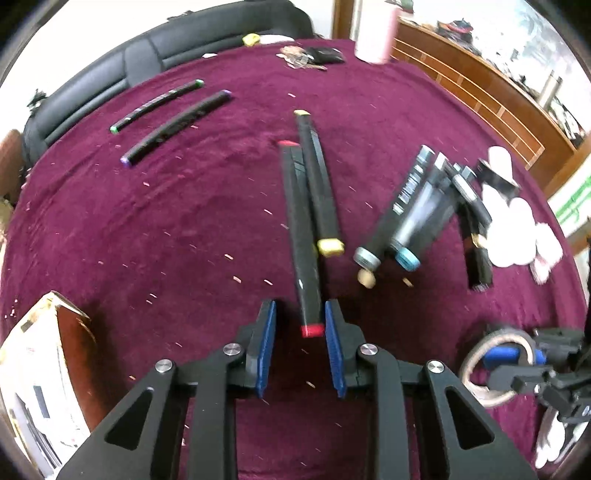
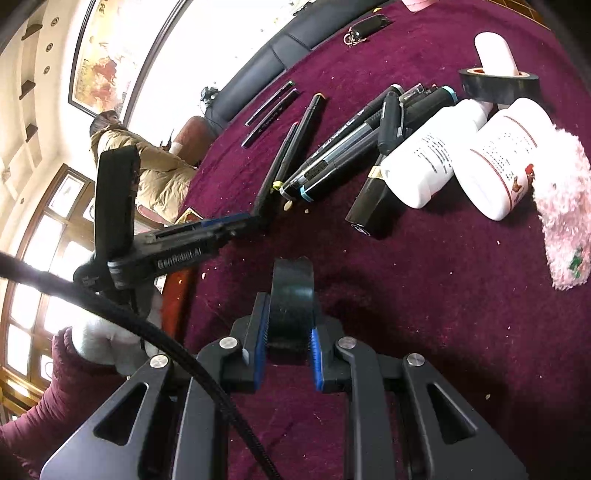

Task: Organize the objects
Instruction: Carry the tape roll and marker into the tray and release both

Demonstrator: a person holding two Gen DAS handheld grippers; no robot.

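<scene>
My left gripper [image 1: 300, 314] is open, its blue pads on either side of the near end of a black marker with red caps [image 1: 300, 236]. A black marker with yellow caps [image 1: 318, 184] lies beside and partly over it. A heap of thicker markers [image 1: 410, 210] lies to the right. Green-capped [image 1: 157, 106] and purple-capped [image 1: 177, 126] markers lie apart at the far left. My right gripper [image 2: 287, 314] is shut on a roll of black tape [image 2: 291, 295], held upright above the maroon cloth [image 2: 424, 314]. The left gripper [image 2: 207, 236] shows in the right wrist view.
Two white bottles [image 2: 498, 158], a second black tape roll [image 2: 498, 86], a black rectangular tube [image 2: 373, 206] and a pink fuzzy sock [image 2: 561, 206] lie at the right. A pink bottle [image 1: 376, 33] and keys [image 1: 314, 55] sit at the far edge. A box [image 1: 44, 387] stands at the left.
</scene>
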